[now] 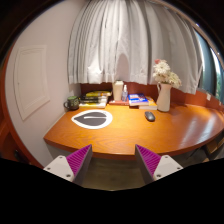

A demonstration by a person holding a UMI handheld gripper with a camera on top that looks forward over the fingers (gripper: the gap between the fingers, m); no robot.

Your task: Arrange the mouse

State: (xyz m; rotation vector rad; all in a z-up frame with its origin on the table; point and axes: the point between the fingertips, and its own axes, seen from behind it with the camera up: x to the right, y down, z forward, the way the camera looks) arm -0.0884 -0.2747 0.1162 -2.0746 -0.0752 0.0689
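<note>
The fingers (113,160) stand wide apart with nothing between them, their purple pads (74,160) facing each other across bare air just short of the near edge of the table (130,138). The table is a rounded slab of warm orange wood that curves away to the right. On it, well beyond the fingers and a little to the right of them, lies the mouse (150,116), small and dark, resting alone on the bare wood. To the left of it, well apart, sits a white mouse pad (92,119) with a dark oval patch in its middle. Farther back along the wall side of the table there is a dark mug (72,103) at the far left, then a low stack of books (95,99), then a pale upright container (118,91), then what looks like a flat blue and white box (139,101), though its detail is hard to make out. To the right of the box stands a pale vase (164,96) holding light-coloured flowers (164,72). Behind all this hang white curtains (130,40), gathered in folds over a window, with a plain wall to the left.
</note>
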